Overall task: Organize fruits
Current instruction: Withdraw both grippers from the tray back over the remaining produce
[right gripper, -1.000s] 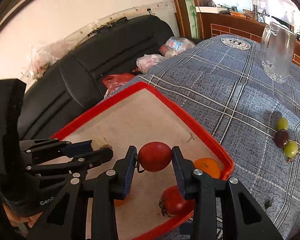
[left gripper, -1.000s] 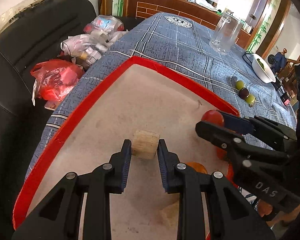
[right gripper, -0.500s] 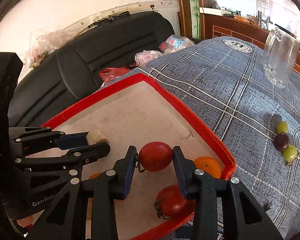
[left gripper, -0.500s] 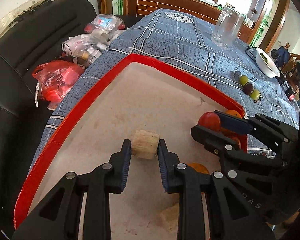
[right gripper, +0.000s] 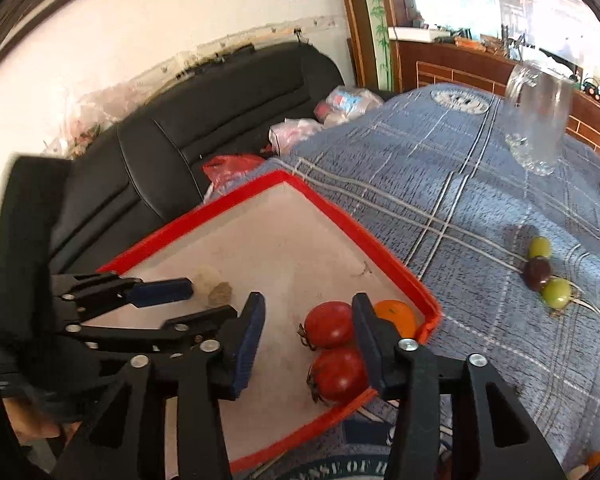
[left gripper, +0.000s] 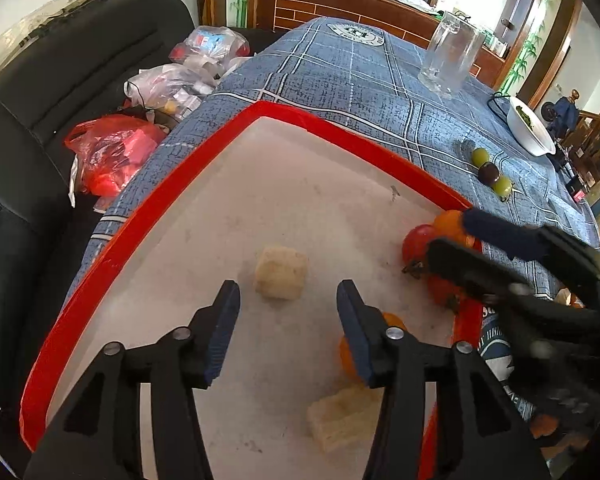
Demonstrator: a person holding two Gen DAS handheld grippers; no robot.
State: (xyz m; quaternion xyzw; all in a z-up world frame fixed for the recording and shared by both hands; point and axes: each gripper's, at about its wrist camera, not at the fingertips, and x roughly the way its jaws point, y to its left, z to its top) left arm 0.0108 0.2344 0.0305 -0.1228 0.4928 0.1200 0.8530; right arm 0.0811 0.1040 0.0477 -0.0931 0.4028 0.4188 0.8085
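A red-rimmed tray (left gripper: 148,216) with a white floor lies on the blue checked tablecloth. A beige cube (left gripper: 281,267) rests free on it, just past my left gripper (left gripper: 288,308), whose jaws are opening with nothing between them. Near the tray's right corner sit two tomatoes (right gripper: 328,324) (right gripper: 338,376) and an orange (right gripper: 396,314). My right gripper (right gripper: 308,312) hangs over them, jaws opening. The upper tomato lies loose by the right finger, not pinched. A second orange (left gripper: 350,352) and a beige chunk (left gripper: 344,416) show behind the left gripper's right finger.
Two green grapes (right gripper: 540,246) (right gripper: 556,292) and a dark one (right gripper: 538,272) lie on the tablecloth right of the tray. A glass mug (left gripper: 448,60) and a white bowl (left gripper: 530,128) stand farther back. Plastic bags (left gripper: 112,156) sit on the black sofa at the left.
Both grippers have opened. The left let go of the beige cube, which stays on the tray. The right released the tomato, now lying beside the other tomato and the orange.
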